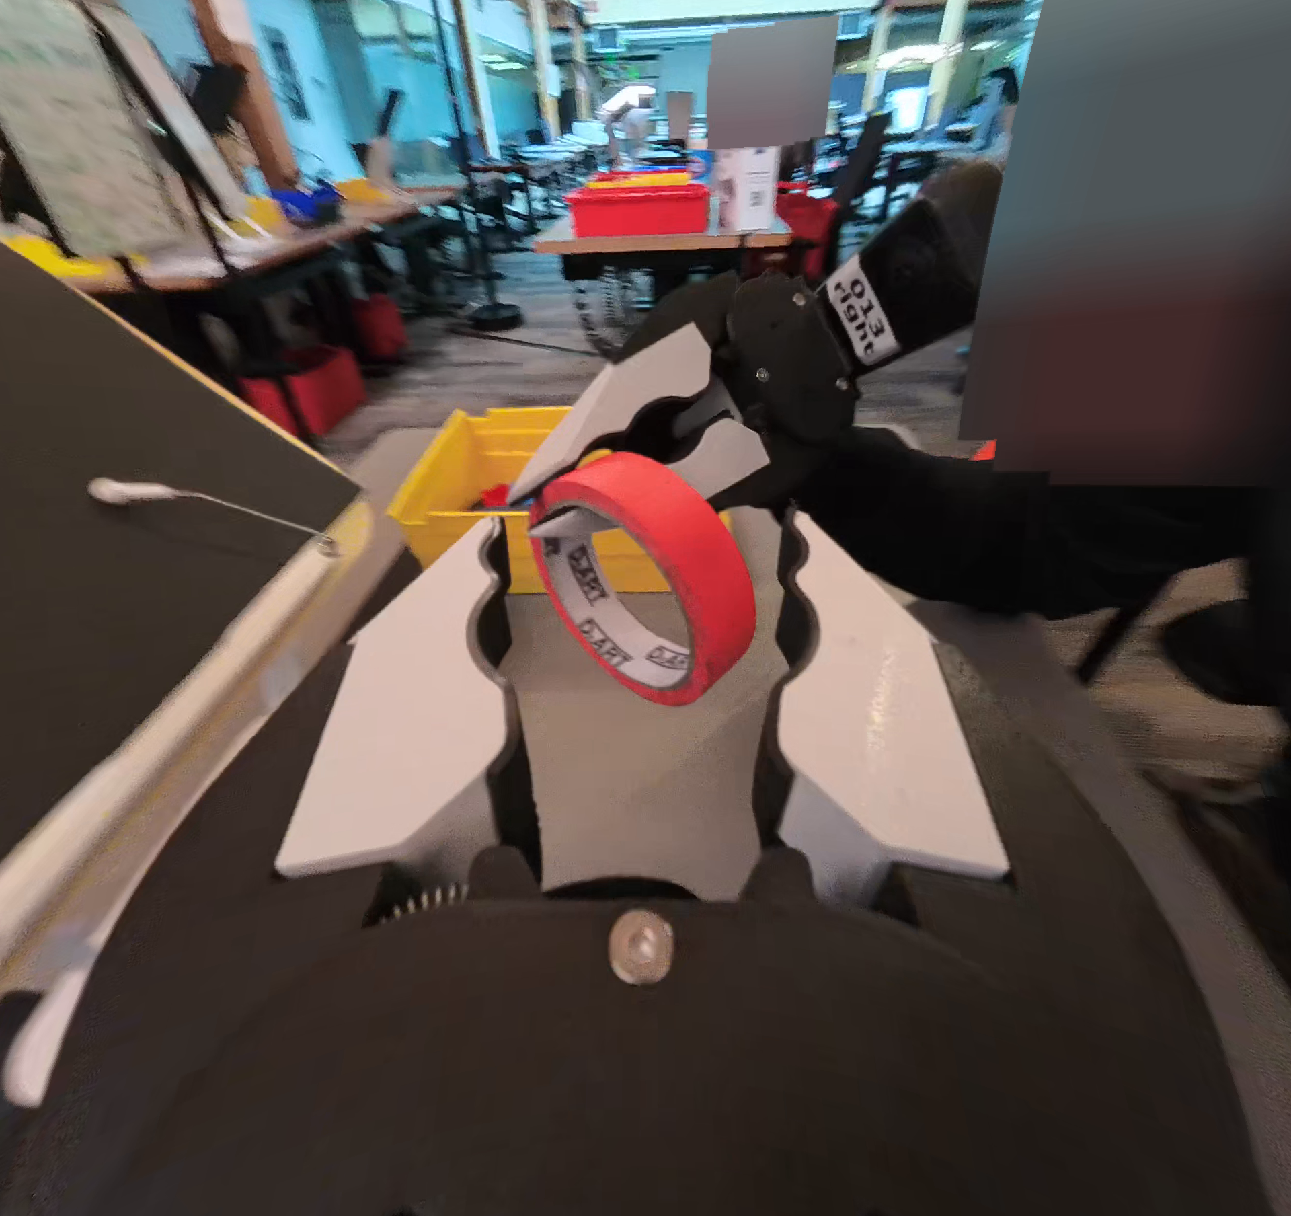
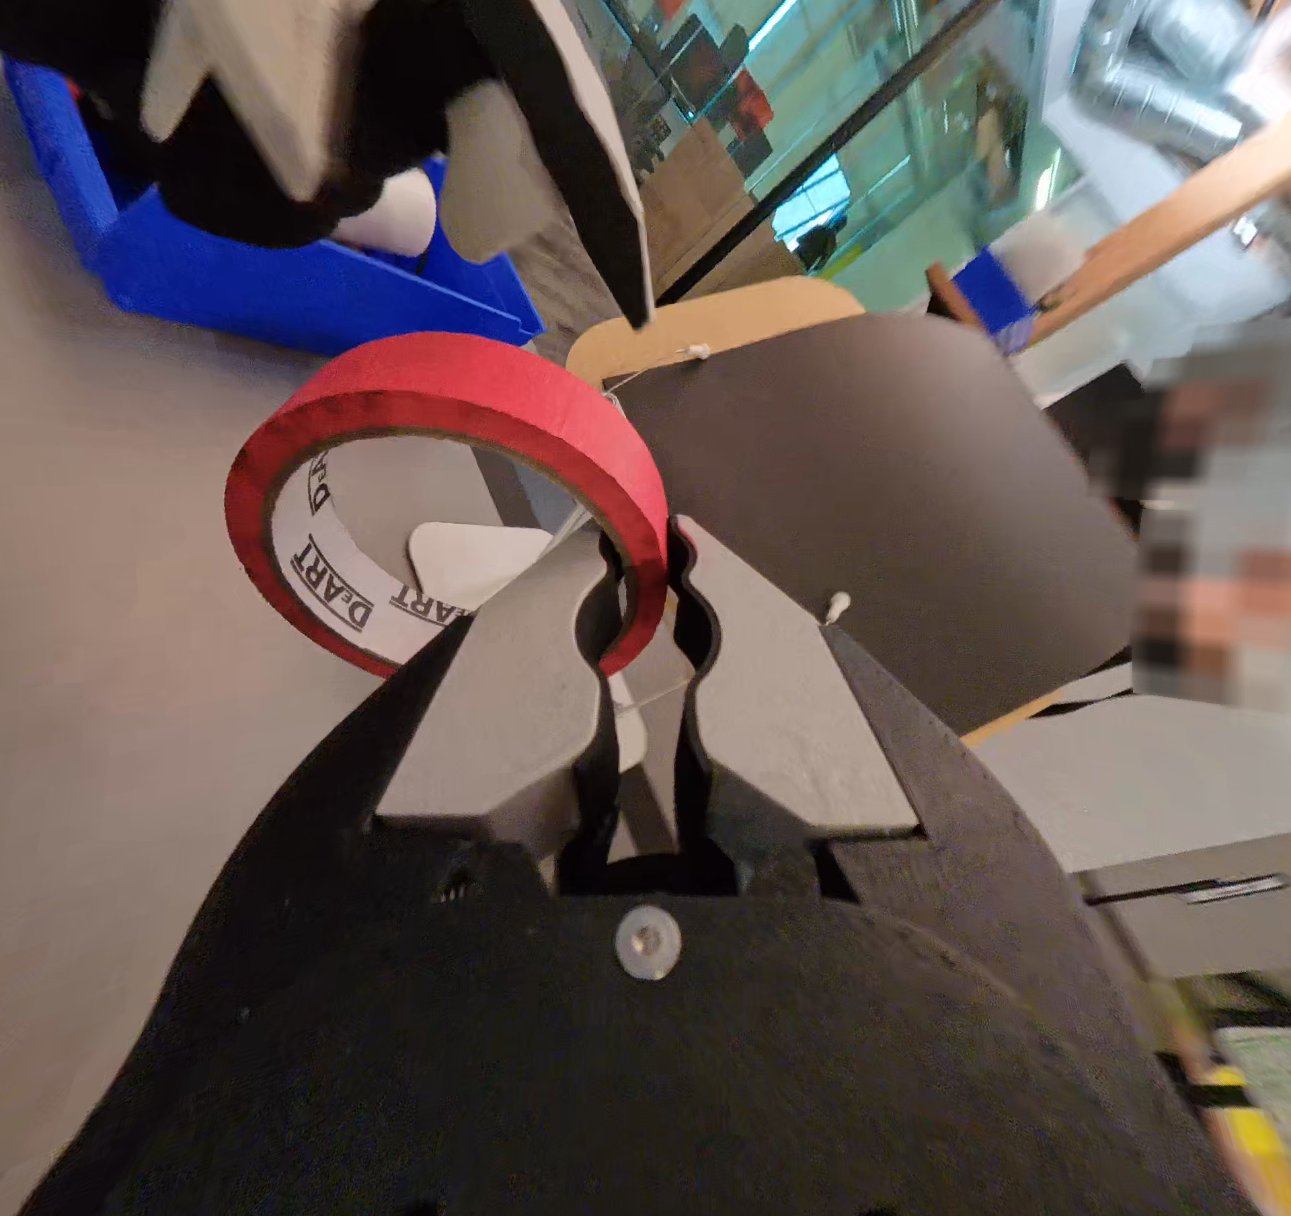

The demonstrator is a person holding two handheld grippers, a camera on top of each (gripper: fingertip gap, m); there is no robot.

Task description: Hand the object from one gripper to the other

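1. Right gripper (image 2: 639,553) pinches the tape (image 2: 447,484) through its wall: one finger inside the ring, one outside. Grip sits at the ring's edge, so most of the roll hangs free beyond the fingers.
2. Left gripper (image 1: 646,553) has its fingers spread wide, holding nothing. In the left wrist view the tape (image 1: 646,578) sits in the air between the two fingers, toward their tips, touching neither.
3. Key relation: the free lower part of the ring lies inside the left gap, nearer the right-hand finger (image 1: 873,679) than the left one (image 1: 412,686). The ring's hole faces down-left toward the left camera, so its axis runs roughly along the left fingers and the band stands about edge-on across the gap. Judgement: closing left would squeeze the ring across its diameter, not pinch the wall.
4. Right gripper (image 1: 538,508) comes in from upper right over the left one and holds the top of the ring.
5. Tape: red roll, thin band, white inner core with black print, looks rigid enough to hold shape.
6. Below: grey desk (image 1: 629,763), yellow bin (image 1: 461,484) just behind the tape; blue bin (image 2: 279,288) in the right wrist view.
7. Judgement: handover at the receive step; left not yet closed, right must hold until it is.
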